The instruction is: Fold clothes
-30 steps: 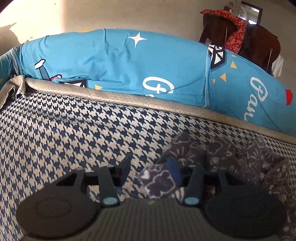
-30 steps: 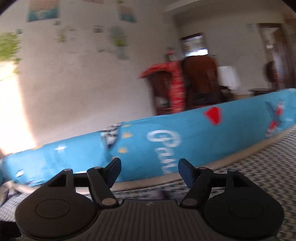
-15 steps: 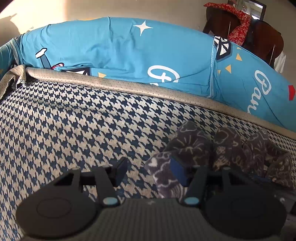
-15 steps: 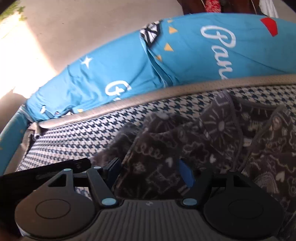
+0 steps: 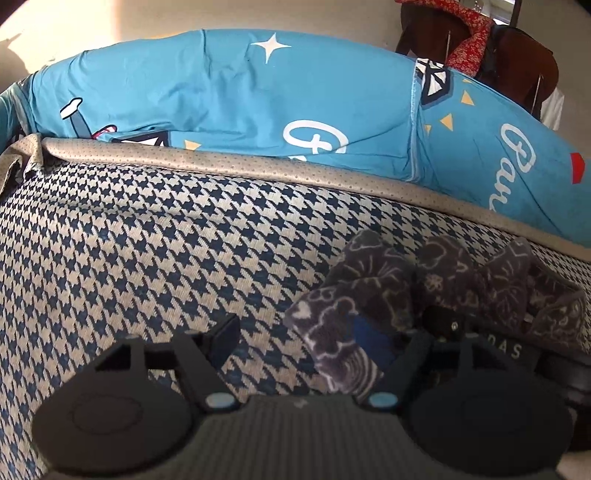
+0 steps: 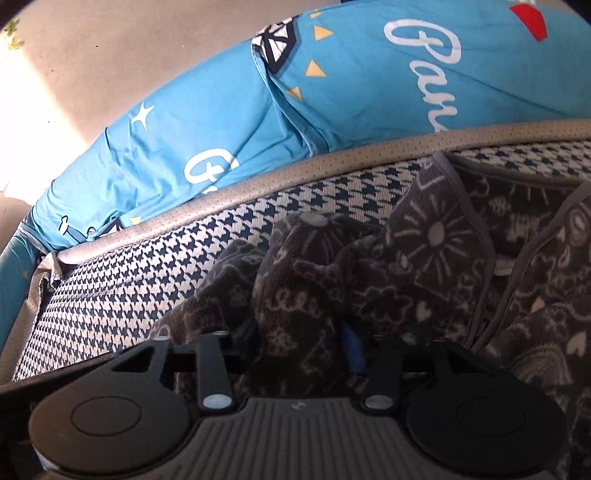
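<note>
Down from the wall view, the right claw is closing on a ridge of the dark fleece garment bunched lower right on the houndstooth mattress. Opening, the left claw grips nothing. One thin pinch may slip, dragging the whole heap.

Surface: I find the mattress beneath both grippers, its piped edge running across behind.
Behind the edge: the bolster cover lies along the far side, against the wall.
Far right, rear: I note a chair behind the bolster cover, a cloth draped over it.
Garment: the fleece garment lies bunched on the mattress, right of centre.
Left gripper: at the garment's left end, jaws opening, a corner between them.
Right gripper: right of the left one, jaws closing, a fold between them.
</note>
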Demonstrator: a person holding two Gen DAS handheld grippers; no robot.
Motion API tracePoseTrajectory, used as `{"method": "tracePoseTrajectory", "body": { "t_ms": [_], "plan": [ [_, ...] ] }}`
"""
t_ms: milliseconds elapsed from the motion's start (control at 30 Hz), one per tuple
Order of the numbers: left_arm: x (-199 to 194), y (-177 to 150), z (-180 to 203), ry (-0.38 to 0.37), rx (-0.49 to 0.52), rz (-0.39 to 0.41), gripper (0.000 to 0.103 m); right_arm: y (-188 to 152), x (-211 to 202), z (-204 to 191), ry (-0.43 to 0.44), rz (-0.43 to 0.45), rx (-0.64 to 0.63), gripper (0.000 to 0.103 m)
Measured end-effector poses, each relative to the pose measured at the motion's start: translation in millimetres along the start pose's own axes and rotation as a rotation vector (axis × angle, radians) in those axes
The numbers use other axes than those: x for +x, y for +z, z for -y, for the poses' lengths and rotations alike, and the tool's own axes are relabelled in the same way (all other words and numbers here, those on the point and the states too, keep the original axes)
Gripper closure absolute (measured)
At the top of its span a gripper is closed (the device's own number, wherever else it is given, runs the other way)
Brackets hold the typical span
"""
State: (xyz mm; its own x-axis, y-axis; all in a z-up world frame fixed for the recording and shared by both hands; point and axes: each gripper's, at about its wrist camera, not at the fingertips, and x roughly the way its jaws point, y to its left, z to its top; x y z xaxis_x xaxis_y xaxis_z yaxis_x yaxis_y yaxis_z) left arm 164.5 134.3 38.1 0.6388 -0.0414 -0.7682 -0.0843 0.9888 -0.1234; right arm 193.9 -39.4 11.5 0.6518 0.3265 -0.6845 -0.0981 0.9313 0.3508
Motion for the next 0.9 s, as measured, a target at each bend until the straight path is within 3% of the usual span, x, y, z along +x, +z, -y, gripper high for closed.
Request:
{"method": "tracePoseTrajectory", "body": {
  "t_ms": [67,133,367,567,900],
  "plan": [
    [-2.7,1.1,0.0,-0.014,0.000,0.002,0.028,2.2,-2.9,-2.5,0.006,0.024,-0.011,0.073],
    [-5.9,2.4,-0.6,-0.035,-0.003,0.005,0.028,6.1,-6.7,-3.6,0.025,0.059,-0.012,0.076],
    [-18.8,7.6,1.0,-0.157,0.021,0.029,0.025,20.3,-16.6,-1.3,0.120,0.181,0.030,0.078],
    [-32.9,14.5,2.9,-0.260,0.055,0.102,0.024,31.7,-33.6,-17.1,0.217,0.320,-0.048,0.078],
    [-45.7,24.0,-12.5,-0.364,0.052,0.182,0.024,45.9,-36.9,-32.3,0.354,0.413,-0.100,0.078]
  ]
}}
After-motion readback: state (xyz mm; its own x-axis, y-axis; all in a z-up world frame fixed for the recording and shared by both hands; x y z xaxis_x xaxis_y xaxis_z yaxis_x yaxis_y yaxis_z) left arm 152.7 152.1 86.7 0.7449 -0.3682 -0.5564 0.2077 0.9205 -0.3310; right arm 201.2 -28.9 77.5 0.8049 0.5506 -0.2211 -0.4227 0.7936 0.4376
